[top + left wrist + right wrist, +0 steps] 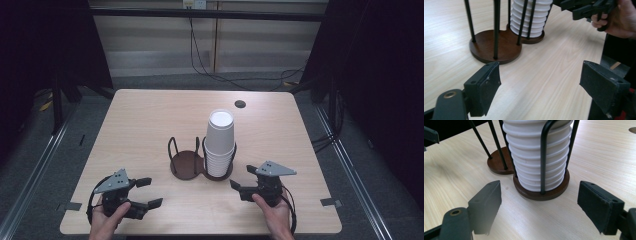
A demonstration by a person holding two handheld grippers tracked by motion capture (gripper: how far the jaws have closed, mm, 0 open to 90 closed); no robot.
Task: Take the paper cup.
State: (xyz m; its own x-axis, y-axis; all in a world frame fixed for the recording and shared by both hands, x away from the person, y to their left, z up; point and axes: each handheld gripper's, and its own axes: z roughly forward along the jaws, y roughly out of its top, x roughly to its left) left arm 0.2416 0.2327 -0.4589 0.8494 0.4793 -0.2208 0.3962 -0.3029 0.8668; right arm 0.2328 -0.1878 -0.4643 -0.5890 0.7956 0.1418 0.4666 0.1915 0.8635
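Standing ridged in a black wire holder (187, 157) with round brown wooden bases, stacked white paper cups (220, 142); left gripper (145, 193) and right gripper (242, 177) both gape, matte black jaws empty.

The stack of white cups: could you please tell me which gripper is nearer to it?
Right. The right gripper sits just beside the stack of white cups; the left gripper is farther off, past the empty holder.

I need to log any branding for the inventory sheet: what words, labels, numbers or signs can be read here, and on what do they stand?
None can be read.
The stack of white cups is plain.
The brown cup holder, the table, the left gripper and the right gripper carry no visible lettering.
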